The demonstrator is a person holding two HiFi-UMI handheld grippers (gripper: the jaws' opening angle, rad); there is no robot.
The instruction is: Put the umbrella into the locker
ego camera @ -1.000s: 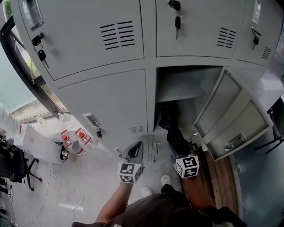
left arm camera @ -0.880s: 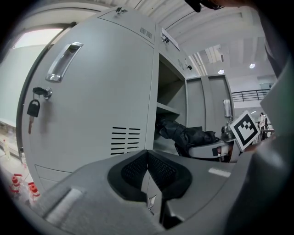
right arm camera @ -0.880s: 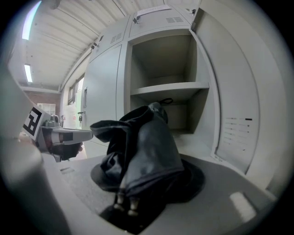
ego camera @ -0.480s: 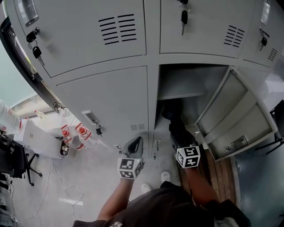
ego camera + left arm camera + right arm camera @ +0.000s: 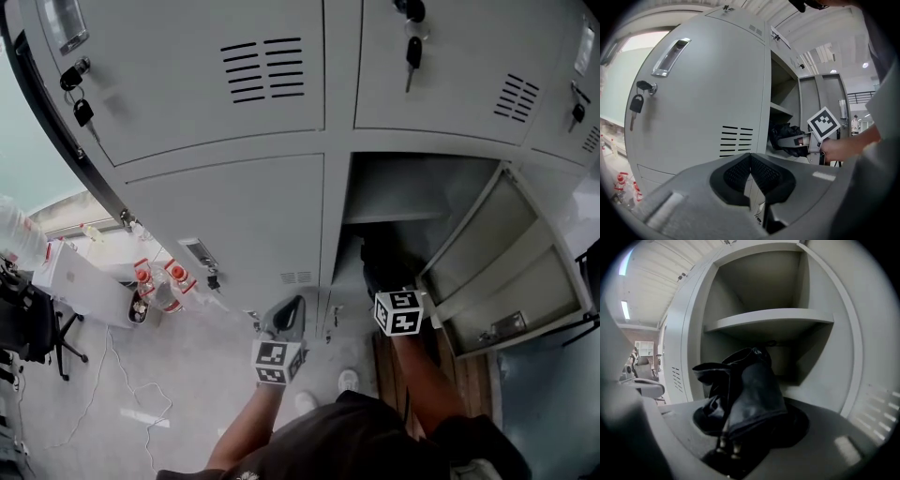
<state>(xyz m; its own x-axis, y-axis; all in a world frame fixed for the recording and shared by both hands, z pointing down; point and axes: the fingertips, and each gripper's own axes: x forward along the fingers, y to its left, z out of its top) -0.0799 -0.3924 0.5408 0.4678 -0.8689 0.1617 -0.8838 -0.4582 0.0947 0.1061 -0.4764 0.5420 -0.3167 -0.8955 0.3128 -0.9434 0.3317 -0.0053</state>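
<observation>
1. While clamped on the folded black umbrella (image 5: 750, 390), aims the right gripper (image 5: 740, 441) straight into the open locker (image 5: 825, 357). Grips the bundled fabric firmly, with jaws partway apart around it.
2. Holds the umbrella's far end inside the locker's mouth, below the inner shelf (image 5: 768, 317) and dark against the grey back wall. Cannot tell whether it touches the locker's bottom.
3. Over to the left gripper (image 5: 751, 165): closed pad to pad, with nothing in between. Hovers low in front of the closed door (image 5: 703, 108) next to the opening, just by the vent slits (image 5: 733, 140).
4. Shows the open door (image 5: 511, 267) swung wide out to the right in the head view.
5. And the room: a grey bank of lockers with keys (image 5: 82, 111) dangling from the locks. Below, a pale speckled floor (image 5: 178, 375) with a thin white cable (image 5: 141, 412) trailing across it. Red-capped bottles (image 5: 155, 281) standing near the wall, an office chair (image 5: 28, 328) at the far left edge, and a wooden strip (image 5: 469, 375) under the open door.
</observation>
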